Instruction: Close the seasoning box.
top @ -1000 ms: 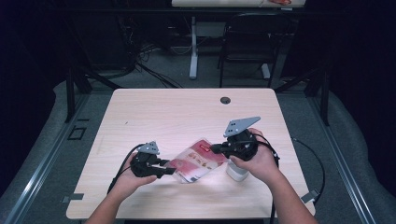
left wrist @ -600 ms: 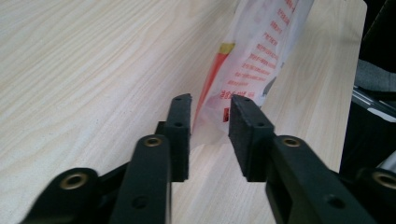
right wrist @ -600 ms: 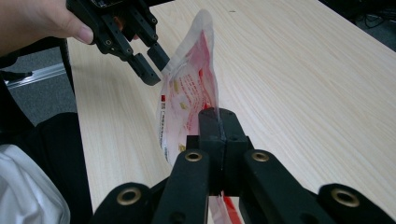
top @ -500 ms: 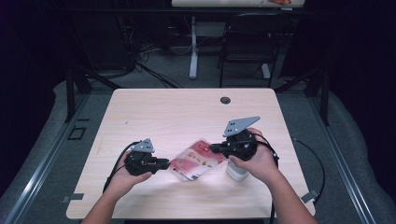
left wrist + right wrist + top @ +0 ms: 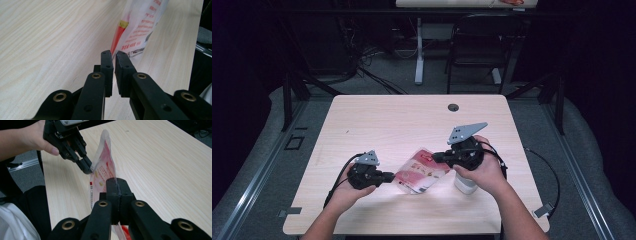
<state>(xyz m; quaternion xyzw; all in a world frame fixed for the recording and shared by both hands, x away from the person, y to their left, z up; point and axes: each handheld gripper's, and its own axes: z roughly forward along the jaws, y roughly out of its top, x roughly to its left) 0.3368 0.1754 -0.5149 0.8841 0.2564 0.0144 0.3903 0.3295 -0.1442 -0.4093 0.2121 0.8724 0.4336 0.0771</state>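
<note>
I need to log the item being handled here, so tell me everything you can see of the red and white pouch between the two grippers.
The pouch is a flat, glossy plastic packet, white with red panels, red print and a small yellow patch. It looks limp and slightly curved, held edge-up just above the wooden table. The left gripper has just closed its fingers on one edge; the right gripper is clamped on the opposite edge. Whether it is sealed or opened I cannot tell.

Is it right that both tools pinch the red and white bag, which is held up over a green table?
Not quite: the table is light wood, not green, as the high view shows. The rest holds: the left tool and the right tool each pinch an edge of the red and white bag above it.
</note>
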